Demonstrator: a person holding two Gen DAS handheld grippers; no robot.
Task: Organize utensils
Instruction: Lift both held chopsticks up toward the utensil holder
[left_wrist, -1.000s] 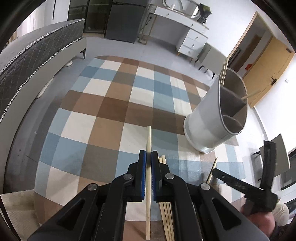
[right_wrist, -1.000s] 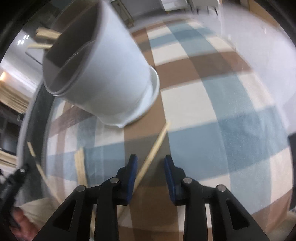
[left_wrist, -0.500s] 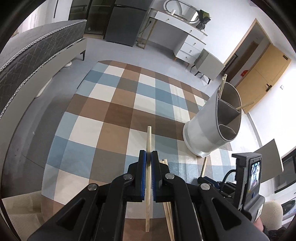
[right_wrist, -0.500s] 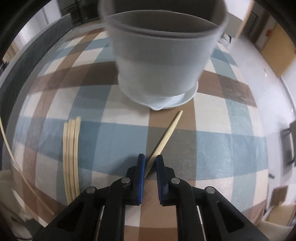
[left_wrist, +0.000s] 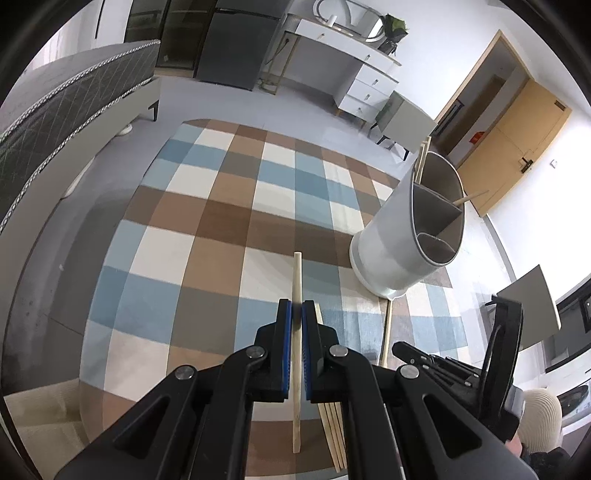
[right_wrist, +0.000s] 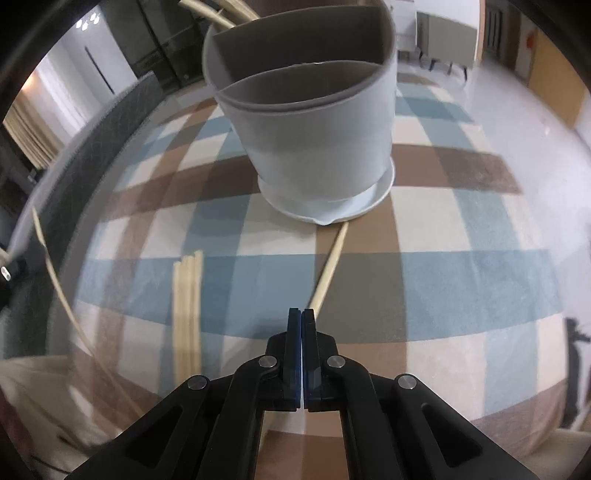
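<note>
Your left gripper (left_wrist: 296, 314) holds one wooden chopstick (left_wrist: 296, 280) clamped between its jaws, above the checked rug (left_wrist: 207, 236). Your right gripper (right_wrist: 301, 318) shows jaws that have just been closing and now meet; a single chopstick (right_wrist: 330, 271) lies on the rug just right of the tips, and whether it is pinched cannot be told. Left of it lies a bundle of chopsticks (right_wrist: 187, 295). Beyond stands the white divided holder (right_wrist: 314, 129).

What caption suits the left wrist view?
Left gripper shut on a chopstick above a checked rug, near the holder.
</note>
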